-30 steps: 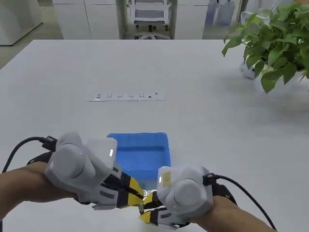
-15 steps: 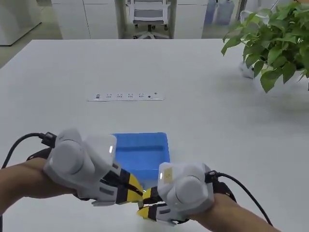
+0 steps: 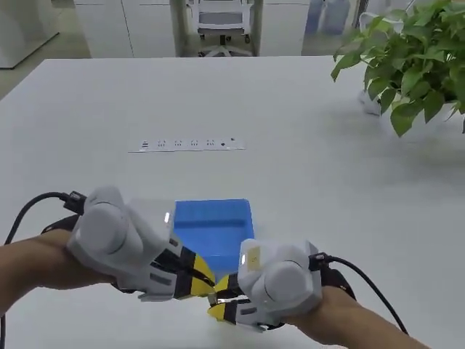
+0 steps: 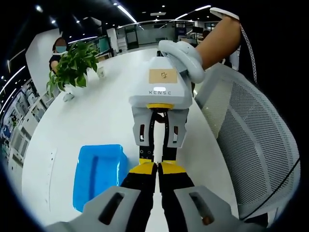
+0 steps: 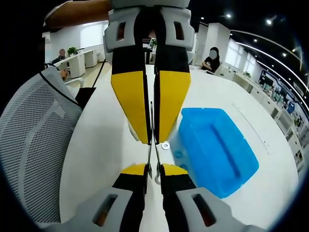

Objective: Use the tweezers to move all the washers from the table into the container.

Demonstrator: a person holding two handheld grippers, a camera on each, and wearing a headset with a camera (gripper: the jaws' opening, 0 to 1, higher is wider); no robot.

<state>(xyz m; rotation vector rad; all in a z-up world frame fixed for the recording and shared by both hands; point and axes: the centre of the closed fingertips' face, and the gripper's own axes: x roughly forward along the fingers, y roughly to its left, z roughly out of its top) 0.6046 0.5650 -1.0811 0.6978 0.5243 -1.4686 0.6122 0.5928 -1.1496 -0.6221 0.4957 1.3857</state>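
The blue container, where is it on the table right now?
In the head view the blue container sits on the white table, just beyond the left gripper and right gripper, nearer than the power strip.

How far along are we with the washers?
Done: nothing I can confirm inside the container. In hand: the tweezers are pinched between the fingers of the left gripper and the right gripper, close to the container. Left: at least one washer lies on the table beside it.

Potted plant (image 3: 414,65), power strip (image 3: 187,145), office chair (image 3: 221,22)
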